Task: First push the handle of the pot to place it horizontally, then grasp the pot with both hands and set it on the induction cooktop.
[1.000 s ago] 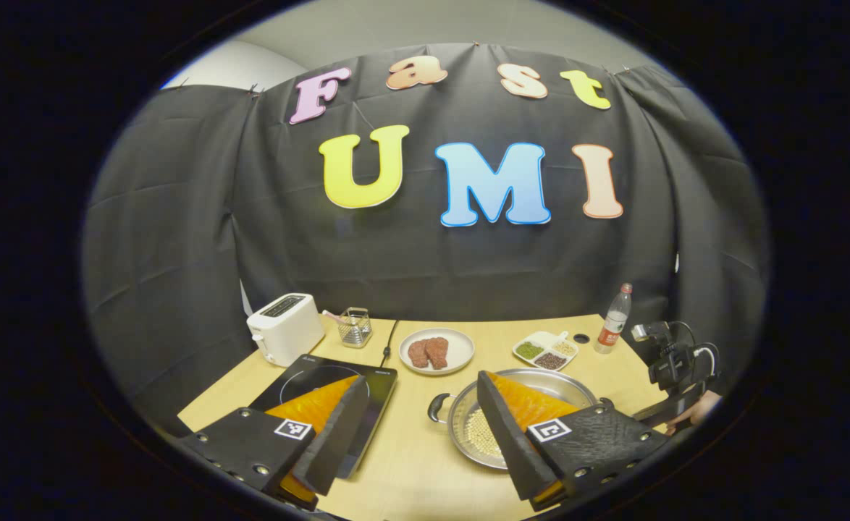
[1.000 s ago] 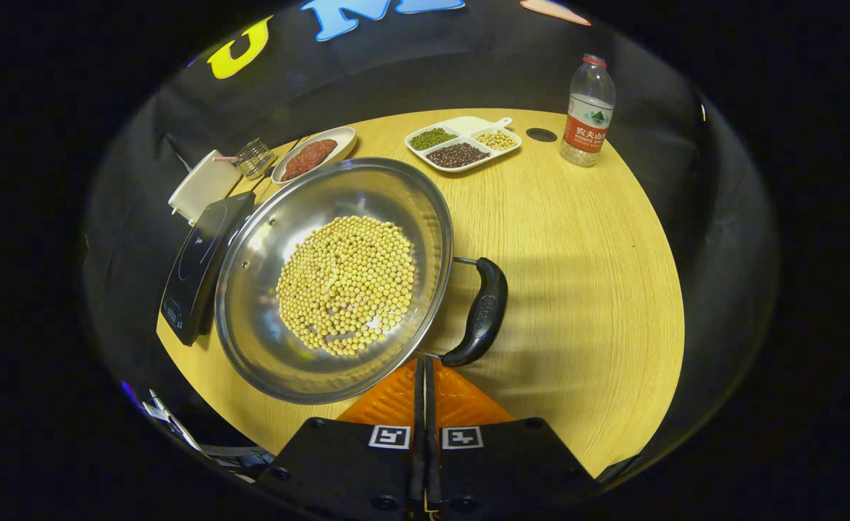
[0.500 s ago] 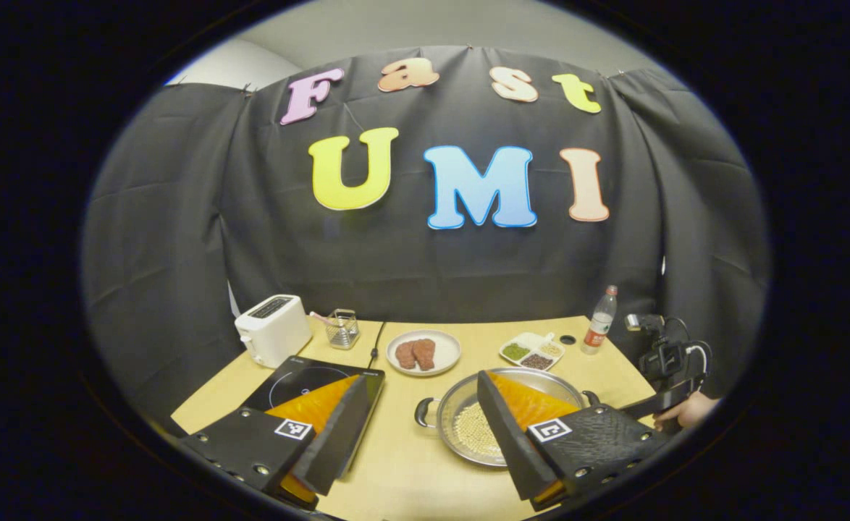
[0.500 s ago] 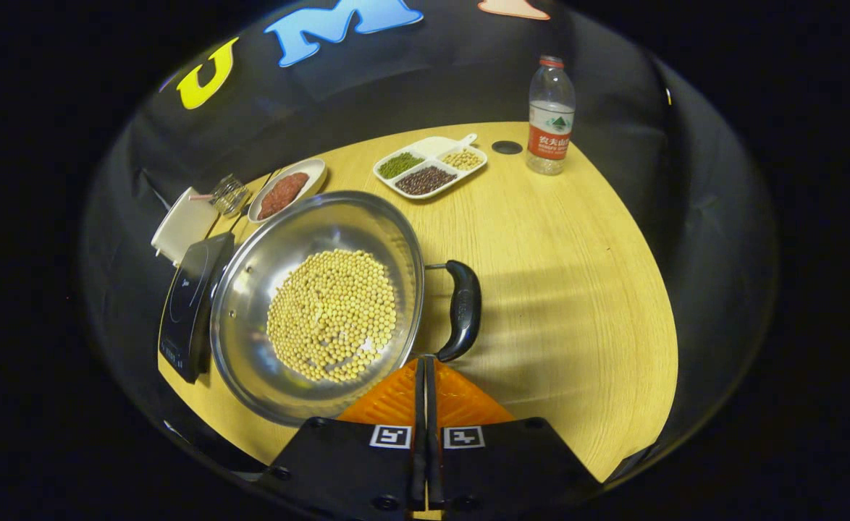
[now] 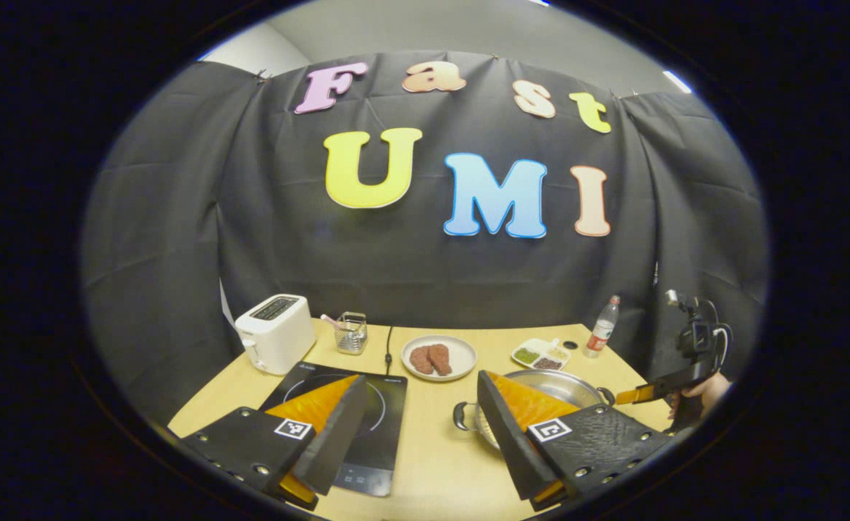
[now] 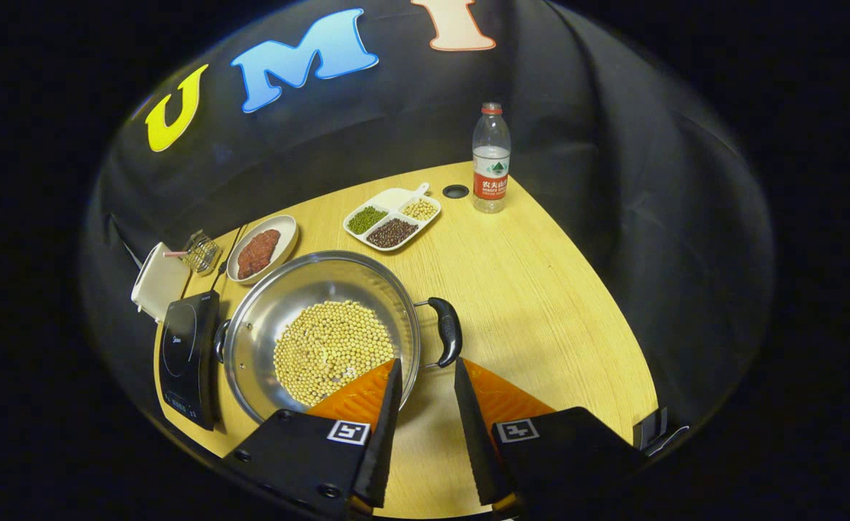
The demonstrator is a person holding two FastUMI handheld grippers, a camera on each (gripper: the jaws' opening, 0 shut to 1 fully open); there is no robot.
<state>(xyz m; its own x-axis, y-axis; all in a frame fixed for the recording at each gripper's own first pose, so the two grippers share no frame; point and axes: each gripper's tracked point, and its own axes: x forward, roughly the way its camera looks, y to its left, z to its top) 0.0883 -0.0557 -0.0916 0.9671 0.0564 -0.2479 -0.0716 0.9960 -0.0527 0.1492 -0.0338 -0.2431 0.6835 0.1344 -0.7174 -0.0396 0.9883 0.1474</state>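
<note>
A steel pot [image 6: 280, 304] holding soybeans [image 6: 331, 347] stands on the wooden table, its two black handles lying left and right. My right gripper [image 6: 427, 365] is open, hovering just short of the pot's right handle [image 6: 448, 329] and apart from it. The black induction cooktop [image 6: 182, 358] lies flat beside the pot's left handle [image 6: 219, 340]. In the left gripper view my left gripper [image 5: 421, 380] is open with nothing in it, above the table between the cooktop [image 5: 378, 423] and the pot [image 5: 562, 387], whose near side its finger hides. The right gripper [image 5: 638, 394] and a hand [image 5: 707, 391] show beyond the pot.
Behind the cooktop stand a white toaster [image 5: 274, 334] and a small wire basket [image 5: 352, 333]. A plate of meat [image 5: 439, 357], a divided dish of beans [image 6: 392, 224] and a water bottle [image 6: 491, 159] sit along the far side. The table's right edge [image 6: 613, 318] borders black cloth.
My right gripper went from shut at the pot's right handle to open, and drew back and up from it. The left gripper view pulled away a little; the pot looks farther off.
</note>
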